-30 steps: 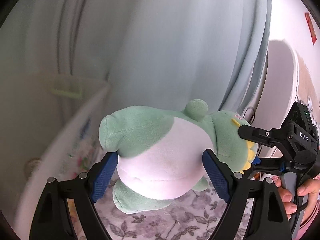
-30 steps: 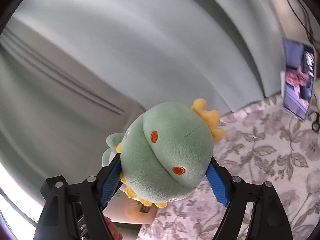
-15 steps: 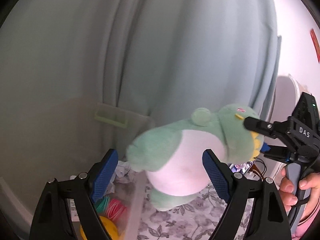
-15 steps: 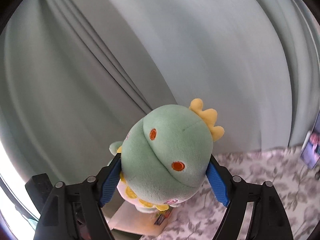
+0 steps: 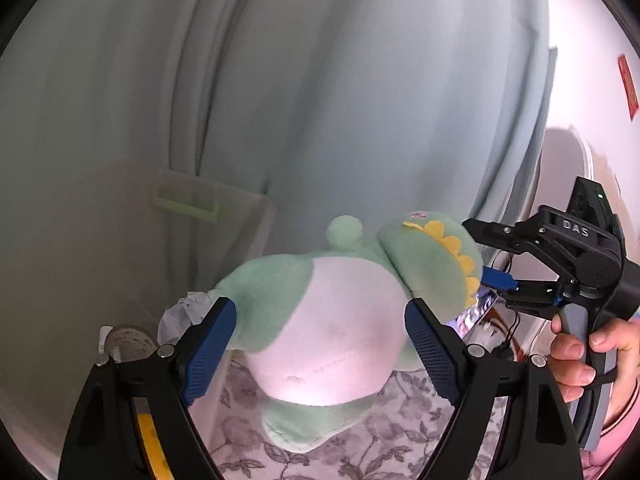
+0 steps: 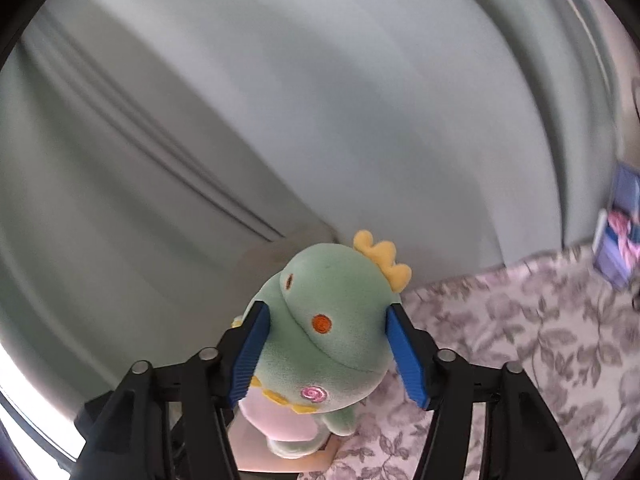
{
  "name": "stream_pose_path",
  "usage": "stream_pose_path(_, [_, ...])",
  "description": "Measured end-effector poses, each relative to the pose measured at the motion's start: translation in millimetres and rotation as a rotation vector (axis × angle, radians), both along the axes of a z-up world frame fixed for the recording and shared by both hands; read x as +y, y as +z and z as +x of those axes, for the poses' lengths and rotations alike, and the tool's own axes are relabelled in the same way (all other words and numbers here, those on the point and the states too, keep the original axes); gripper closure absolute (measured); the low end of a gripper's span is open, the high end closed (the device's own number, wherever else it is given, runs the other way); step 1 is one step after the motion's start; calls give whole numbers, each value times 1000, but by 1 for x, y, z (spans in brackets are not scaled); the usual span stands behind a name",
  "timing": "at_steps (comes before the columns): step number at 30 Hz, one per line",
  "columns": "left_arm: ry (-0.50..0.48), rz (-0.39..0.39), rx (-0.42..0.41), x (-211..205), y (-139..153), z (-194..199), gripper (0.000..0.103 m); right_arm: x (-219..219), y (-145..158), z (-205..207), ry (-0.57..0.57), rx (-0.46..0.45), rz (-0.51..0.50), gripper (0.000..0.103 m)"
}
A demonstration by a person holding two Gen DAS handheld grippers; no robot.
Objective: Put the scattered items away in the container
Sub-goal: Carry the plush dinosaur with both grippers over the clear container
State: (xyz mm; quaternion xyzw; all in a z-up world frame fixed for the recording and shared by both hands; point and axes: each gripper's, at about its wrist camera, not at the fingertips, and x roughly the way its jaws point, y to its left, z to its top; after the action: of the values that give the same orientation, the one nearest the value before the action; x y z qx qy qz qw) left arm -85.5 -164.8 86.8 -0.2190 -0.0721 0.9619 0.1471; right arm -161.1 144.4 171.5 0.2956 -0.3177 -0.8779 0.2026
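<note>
While the right tool (image 6: 328, 350) pinches the green plush dinosaur (image 6: 330, 328) by its head, both blue pads pressed in, the left tool (image 5: 320, 350) stands wide open with the toy's white belly between its pads, contact unclear. Left of the left tool, the translucent container (image 5: 224, 216) holds crumpled paper (image 5: 180, 312), its contents mostly hidden. Beneath lies a floral cloth (image 6: 540, 340), behind hangs a pale curtain (image 5: 320, 100).

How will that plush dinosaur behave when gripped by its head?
Probably soft: the head of the plush bulges between the jaws of the right gripper. Likely light and floppy: its body dangles below that grip. Unlikely to slip: fuzzy fabric against ribbed pads.
</note>
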Motion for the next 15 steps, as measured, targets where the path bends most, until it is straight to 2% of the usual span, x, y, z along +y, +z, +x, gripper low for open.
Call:
stream_pose_path(7, [5,-75,-27,21,-25,20,16,6,-33,-9,14,-66,23,46])
stream_pose_path(8, [11,-96,-23,25,-29,24,16,7,-38,-10,16,-76,26,46])
stream_pose_path(12, [34,-262,21,40,-47,36,16,10,-57,-15,23,-114,39,46])
stream_pose_path(14, [10,-301,16,43,-59,32,16,12,-67,-18,27,-133,45,46])
stream_pose_path(15, [-8,-289,6,44,-64,29,16,13,-72,-19,29,-142,49,46])
